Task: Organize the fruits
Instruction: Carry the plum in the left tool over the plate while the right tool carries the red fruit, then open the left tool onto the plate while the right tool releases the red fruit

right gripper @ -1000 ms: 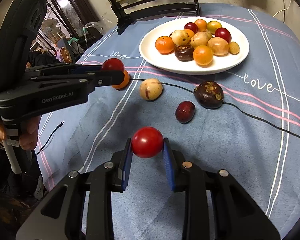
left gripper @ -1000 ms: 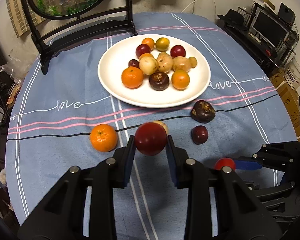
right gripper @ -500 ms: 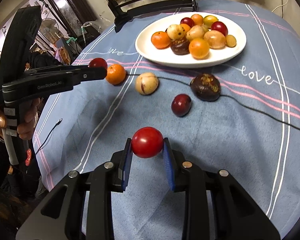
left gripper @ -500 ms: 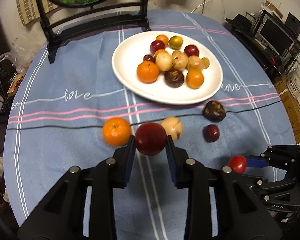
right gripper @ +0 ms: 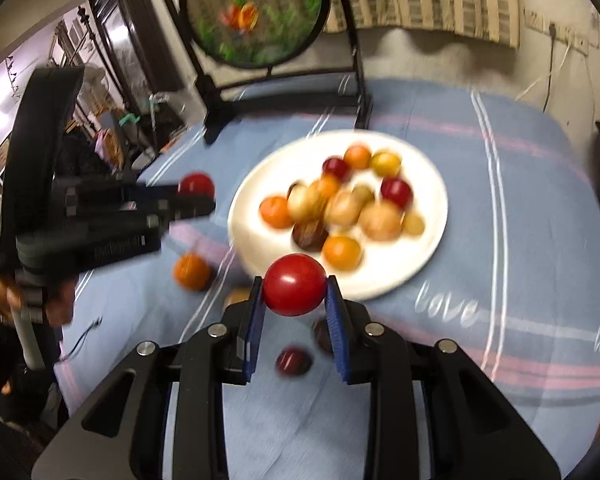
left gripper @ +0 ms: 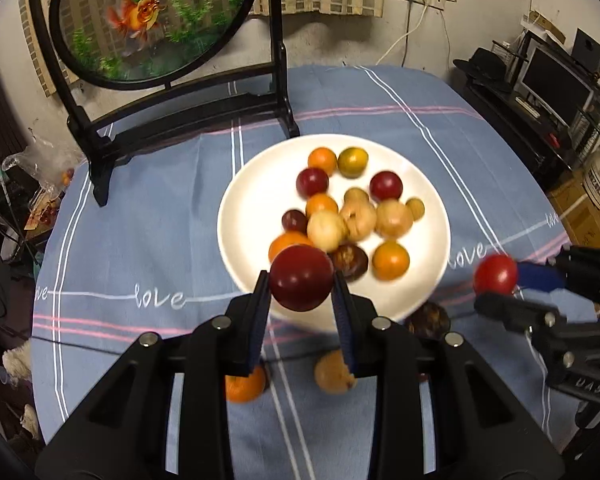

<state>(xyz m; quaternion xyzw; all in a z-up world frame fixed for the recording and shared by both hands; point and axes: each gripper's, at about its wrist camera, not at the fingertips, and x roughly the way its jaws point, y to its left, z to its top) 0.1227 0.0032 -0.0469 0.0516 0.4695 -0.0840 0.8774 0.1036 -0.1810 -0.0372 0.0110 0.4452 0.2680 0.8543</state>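
Each pair of tongs is clamped on a fruit, lifted clear of the worktop [left gripper: 148,200] for carrying to the plate [left gripper: 236,216] ahead: left tongs [left gripper: 302,292] pinch a dark red plum [left gripper: 301,278], right tongs [right gripper: 295,298] a bright red tomato [right gripper: 295,284]. The plate's heap leaves bare rim nearest both. Below the tongs lie an orange [left gripper: 245,384] and a tan fruit [left gripper: 334,372], not yet collected.

A plate [left gripper: 432,200] sits in the middle of the table [left gripper: 148,200], and a heap of fruit [left gripper: 352,216] lies on it. Behind the plate, at the far edge, stands a round screen [left gripper: 152,16] on its stand. In front of the plate, on the cloth, lie loose fruits – an orange [left gripper: 245,384] to the left, a round fruit [left gripper: 334,372] beside it on the right.
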